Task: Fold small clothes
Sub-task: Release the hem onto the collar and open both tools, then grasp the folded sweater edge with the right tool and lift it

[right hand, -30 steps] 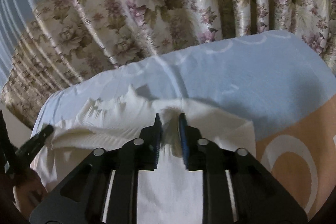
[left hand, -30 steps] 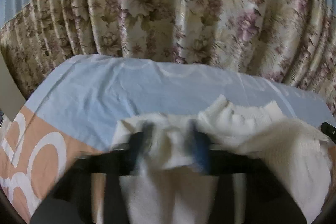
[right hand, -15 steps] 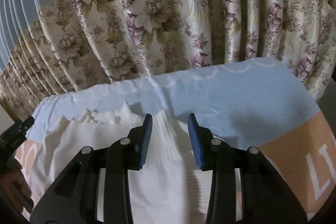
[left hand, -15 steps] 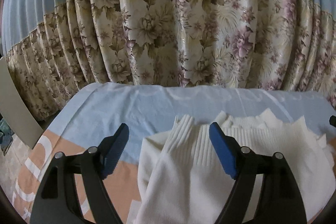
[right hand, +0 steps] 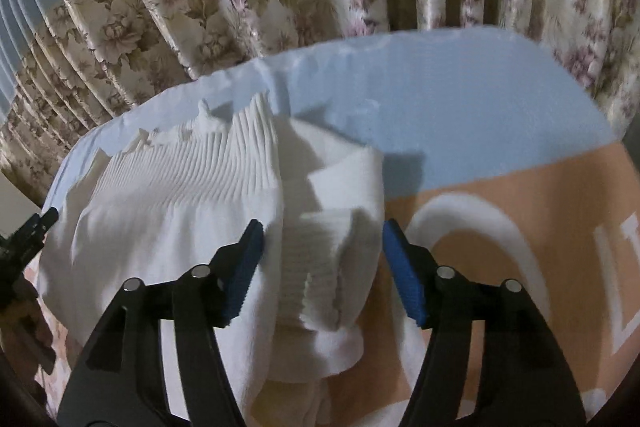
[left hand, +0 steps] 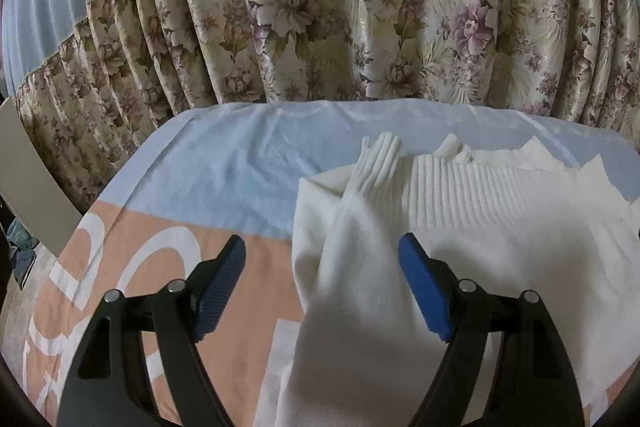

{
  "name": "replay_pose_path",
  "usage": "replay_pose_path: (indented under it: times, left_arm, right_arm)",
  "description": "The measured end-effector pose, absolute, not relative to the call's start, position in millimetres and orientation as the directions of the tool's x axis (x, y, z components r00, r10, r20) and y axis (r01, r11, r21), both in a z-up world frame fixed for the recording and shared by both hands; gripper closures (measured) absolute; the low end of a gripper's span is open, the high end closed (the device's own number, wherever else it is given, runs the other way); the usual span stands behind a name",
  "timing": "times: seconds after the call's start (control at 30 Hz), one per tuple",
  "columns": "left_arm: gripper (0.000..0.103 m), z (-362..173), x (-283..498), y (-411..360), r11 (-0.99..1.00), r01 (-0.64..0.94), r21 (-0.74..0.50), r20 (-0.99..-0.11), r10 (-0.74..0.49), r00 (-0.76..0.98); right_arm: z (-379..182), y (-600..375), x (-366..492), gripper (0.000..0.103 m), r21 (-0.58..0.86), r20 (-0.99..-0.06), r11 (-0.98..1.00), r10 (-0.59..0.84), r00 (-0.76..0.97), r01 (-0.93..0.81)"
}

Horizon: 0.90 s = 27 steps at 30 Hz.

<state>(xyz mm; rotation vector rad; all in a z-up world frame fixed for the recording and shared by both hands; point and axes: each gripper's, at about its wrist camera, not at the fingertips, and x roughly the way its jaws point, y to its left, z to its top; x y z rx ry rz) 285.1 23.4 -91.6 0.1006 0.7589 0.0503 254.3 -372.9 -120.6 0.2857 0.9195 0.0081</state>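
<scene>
Your left tongs [left hand: 322, 267] stand wide apart and hold nothing; they hover above the left side of the white sweater [left hand: 460, 227], over a sleeve [left hand: 360, 211] that is folded inward, its ribbed cuff [left hand: 380, 155] pointing toward the curtain [left hand: 320, 7]. Your right tongs [right hand: 322, 259] are also wide and empty, with the other sleeve cuff [right hand: 320, 267] lying bunched between the blue pads [right hand: 240, 275] without touching them, as far as you can see. The sweater lies on the surface, on a blue and orange cloth [left hand: 224, 167] with white letters. The lower part of the sweater is cut off by the frame in both views, so you cannot tell how it lies there. In the right wrist view, a dark object at the left edge [right hand: 28, 235] is mostly cut off and hard to make out. The letters on the cloth are only partly visible.
</scene>
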Motion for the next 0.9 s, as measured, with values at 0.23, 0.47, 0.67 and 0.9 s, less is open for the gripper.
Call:
replay_pose_path:
  times: [0.23,0.47,0.67,0.9]
  left_arm:
    - [0.024,-96.3,282.2,23.2,0.995,-0.003,0.102,-0.688,0.073,0.722]
    - [0.024,-95.7,283.6,24.5,0.995,-0.004,0.102,-0.684,0.073,0.725]
    - [0.024,-95.5,283.7,26.1,0.996,-0.006,0.092,-0.683,0.067,0.727]
    - [0.024,-91.3,284.9,27.4,0.997,-0.015,0.074,-0.677,0.061,0.733]
  right_arm:
    - [-134.0,-370.6,260.3,0.031,0.253,-0.803,0.960,0.142,0.579,0.115]
    - [-140.4,-376.4,260.9,0.015,0.245,-0.794,0.963,0.131,0.593,0.116]
    - [-143.7,-380.4,257.6,0.010,0.275,-0.768,0.957,0.158,0.621,0.097]
    - [-139.1,-365.6,259.8,0.052,0.308,-0.749,0.951,0.216,0.627,0.040]
